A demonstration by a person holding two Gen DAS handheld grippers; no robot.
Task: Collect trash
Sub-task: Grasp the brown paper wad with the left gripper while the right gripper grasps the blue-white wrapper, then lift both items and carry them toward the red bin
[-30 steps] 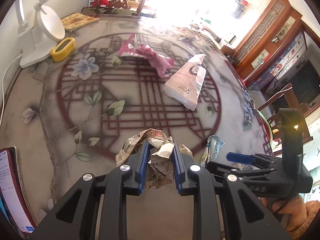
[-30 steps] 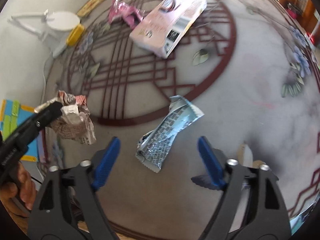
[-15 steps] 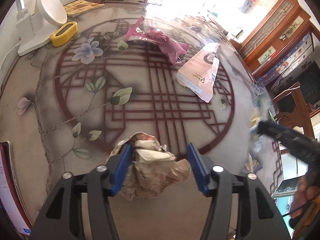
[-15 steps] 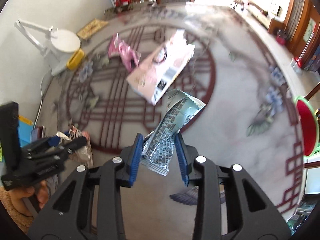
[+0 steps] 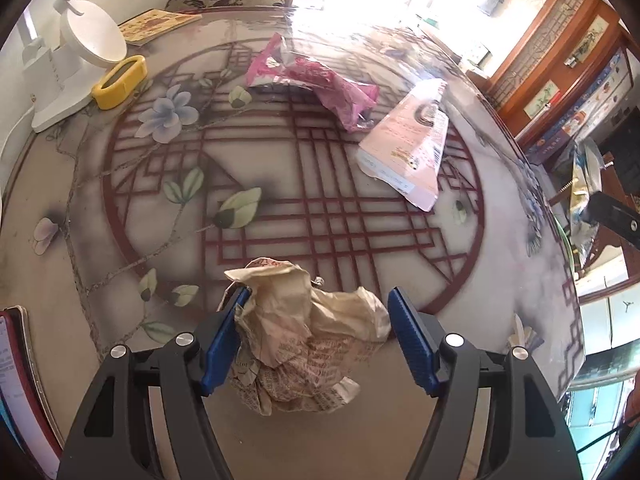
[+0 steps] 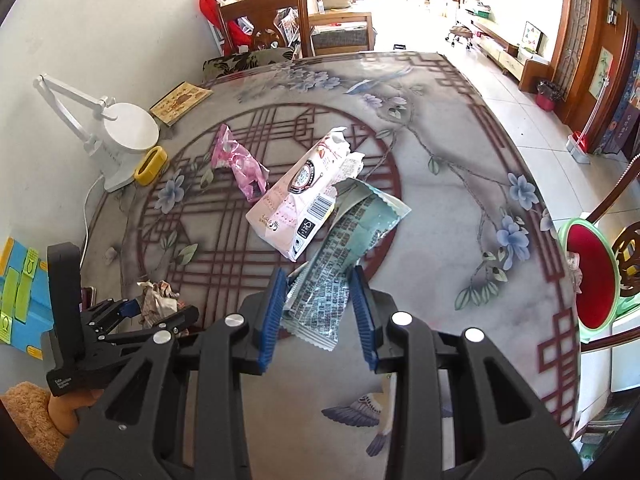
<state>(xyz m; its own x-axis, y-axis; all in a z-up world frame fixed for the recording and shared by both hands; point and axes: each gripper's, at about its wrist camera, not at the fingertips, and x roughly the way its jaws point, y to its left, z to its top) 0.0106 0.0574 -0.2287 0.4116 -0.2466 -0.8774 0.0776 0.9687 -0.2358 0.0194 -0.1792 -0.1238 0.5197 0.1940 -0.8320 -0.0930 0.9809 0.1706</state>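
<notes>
The crumpled ball of beige printed paper (image 5: pixel 308 332) lies on the desk (image 5: pixel 280 216), a round top printed with a dark red lattice and flowers, at its near edge. The left gripper (image 5: pixel 316 332) straddles this paper; its blue-padded fingers (image 5: pixel 412 338) are opening. The left pad touches the paper and the right pad stands clear of it.

The silver-and-teal foil snack wrapper (image 6: pixel 344 256) is clamped between the fingers (image 6: pixel 272 312) of the right gripper (image 6: pixel 320 306), which are closed on its lower part. The wrapper's upper end projects forward, raised off the desk.

A flattened pink-and-white carton (image 6: pixel 302 196) lies near the centre of the desk. A crumpled pink foil packet (image 6: pixel 240 164) lies just beyond it. A white desk lamp (image 6: pixel 120 136) and a yellow oval ring (image 6: pixel 150 166) stand at the far left edge.
</notes>
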